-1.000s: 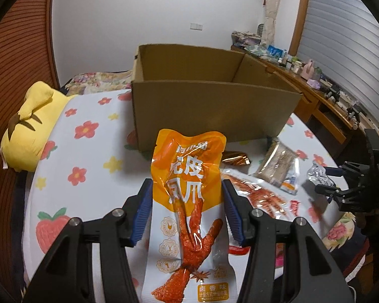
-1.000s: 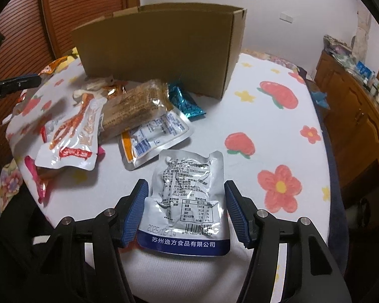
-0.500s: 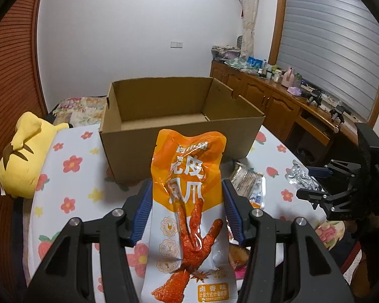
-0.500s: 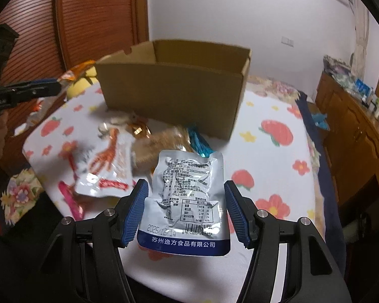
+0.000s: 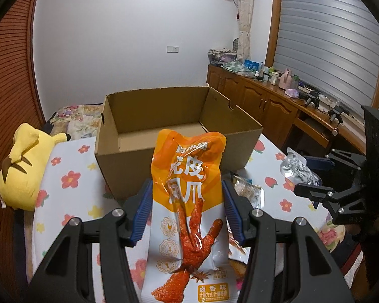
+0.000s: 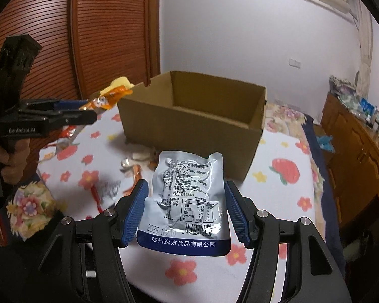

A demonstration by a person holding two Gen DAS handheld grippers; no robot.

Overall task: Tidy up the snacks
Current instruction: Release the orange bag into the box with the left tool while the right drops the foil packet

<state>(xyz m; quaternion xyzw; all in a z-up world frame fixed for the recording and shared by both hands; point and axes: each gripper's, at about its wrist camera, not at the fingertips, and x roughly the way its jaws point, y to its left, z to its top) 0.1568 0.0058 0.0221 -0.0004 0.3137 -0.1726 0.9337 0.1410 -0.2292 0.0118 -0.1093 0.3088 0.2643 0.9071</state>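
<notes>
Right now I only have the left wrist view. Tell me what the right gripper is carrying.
Observer: The right gripper is shut on a silver foil pouch with a dark blue band along its bottom edge.
Operator: Report what lies before the brown cardboard box.
Observer: Loose wrapped snacks lie on the flowered tablecloth near its front wall.
Operator: Say where my pouch sits.
Observer: The orange chicken-feet pouch hangs left of the box's corner, apparently not yet over the opening.

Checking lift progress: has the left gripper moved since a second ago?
Yes. The left gripper, shut on the orange pouch, has risen: the cardboard box now shows its inside floor.
</notes>
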